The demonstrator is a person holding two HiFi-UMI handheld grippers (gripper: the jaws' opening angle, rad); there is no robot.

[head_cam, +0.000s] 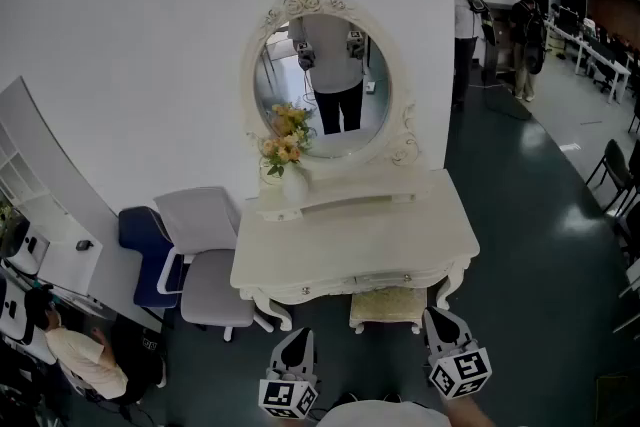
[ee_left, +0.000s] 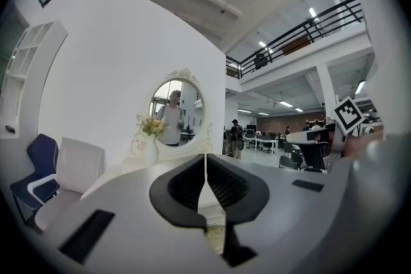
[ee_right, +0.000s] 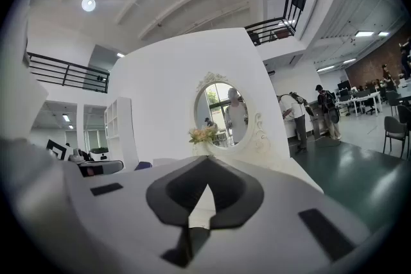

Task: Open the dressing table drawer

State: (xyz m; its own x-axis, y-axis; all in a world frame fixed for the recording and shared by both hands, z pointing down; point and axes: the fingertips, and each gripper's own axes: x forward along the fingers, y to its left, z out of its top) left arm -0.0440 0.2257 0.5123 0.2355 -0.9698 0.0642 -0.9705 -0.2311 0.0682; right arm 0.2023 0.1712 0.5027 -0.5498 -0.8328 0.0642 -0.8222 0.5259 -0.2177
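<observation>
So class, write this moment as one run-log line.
drawer: closed | left tongs: shut, empty, short of dressing table | right tongs: shut, empty | contact: none yet

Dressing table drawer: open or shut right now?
Shut: in the head view the drawer front sits flush under the tabletop, nothing pulled out.

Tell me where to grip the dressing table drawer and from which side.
Likely one of the small knobs on the drawer front, approached level from the front, above the stool: that panel faces you and shows no other protrusion.
</observation>
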